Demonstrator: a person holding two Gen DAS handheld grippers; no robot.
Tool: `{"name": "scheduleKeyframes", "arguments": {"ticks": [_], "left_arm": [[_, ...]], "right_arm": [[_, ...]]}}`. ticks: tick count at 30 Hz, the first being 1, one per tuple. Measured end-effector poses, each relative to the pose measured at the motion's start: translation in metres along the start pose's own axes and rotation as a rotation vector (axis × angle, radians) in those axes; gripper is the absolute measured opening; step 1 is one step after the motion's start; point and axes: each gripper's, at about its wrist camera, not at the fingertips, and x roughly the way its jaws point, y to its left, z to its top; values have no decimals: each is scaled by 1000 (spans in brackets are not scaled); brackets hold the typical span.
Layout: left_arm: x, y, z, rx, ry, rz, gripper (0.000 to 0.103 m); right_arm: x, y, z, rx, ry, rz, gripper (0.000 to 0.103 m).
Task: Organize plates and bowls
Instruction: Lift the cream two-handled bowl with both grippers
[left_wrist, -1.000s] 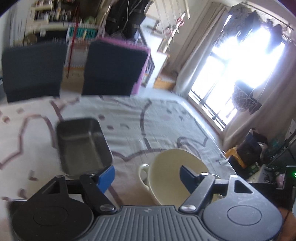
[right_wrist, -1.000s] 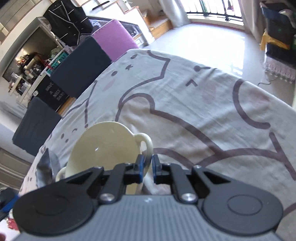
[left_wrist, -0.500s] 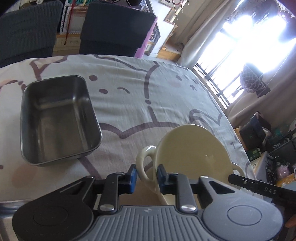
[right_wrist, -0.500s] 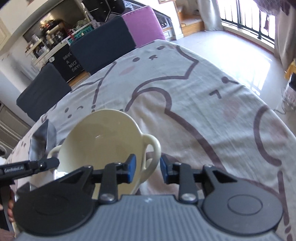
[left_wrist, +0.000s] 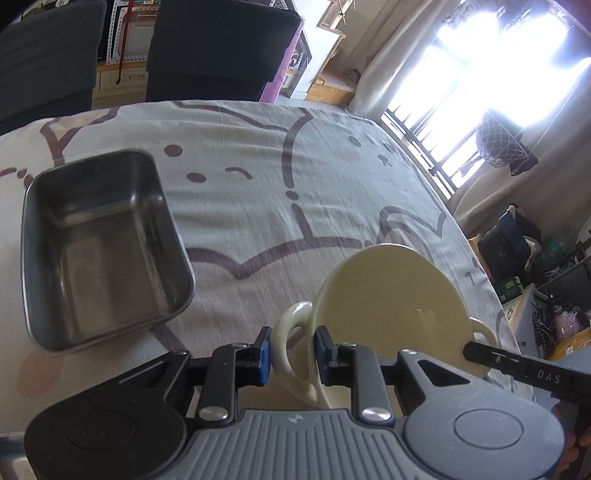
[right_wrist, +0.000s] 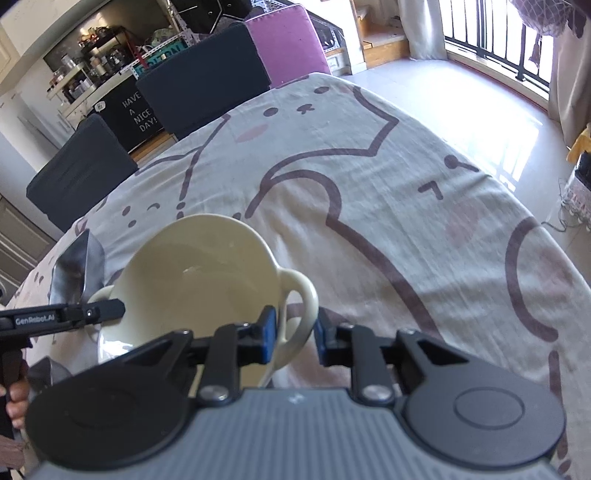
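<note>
Here the cream two-handled bowl (left_wrist: 391, 295) sits directly between the two grippers near the bench's near edge, its handle-to-handle axis running left to right, so each side has its own handle right at its fingertips. The left gripper (left_wrist: 291, 354) has its blue-padded jaws straddling the left handle (left_wrist: 291, 332), closed down to a narrow gap on either side of the loop; whether the pads press it firmly I cannot tell for certain, but it reads as a grip. The right gripper (right_wrist: 291, 336) likewise brackets the right handle (right_wrist: 299, 314), its left pad against the loop and its right pad standing a little off it, so it looks only partly closed. Both tools point forward and slightly down across the bench, held low and roughly level with the bowl's rim. Farther out, toward the bench's left side, the stainless rectangular tray (left_wrist: 99, 251) lies apart from the bowl with its long axis running away from the person; it is nearer the left gripper. Any shift of the bowl toward it would go leftward and forward.
</note>
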Motion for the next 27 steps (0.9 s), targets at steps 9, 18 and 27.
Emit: {"name": "scheduleKeyframes", "arguments": {"ticks": [9, 18, 27], "left_arm": [[-10, 8, -15, -12, 38, -17, 26], [2, 6, -15, -17, 45, -6, 26], [-18, -2, -24, -33, -2, 33, 26]], "right_arm": [[-2, 8, -5, -77, 46, 11, 26], [1, 11, -4, -76, 53, 5, 27], [-5, 13, -10, -91, 30, 11, 26]]}}
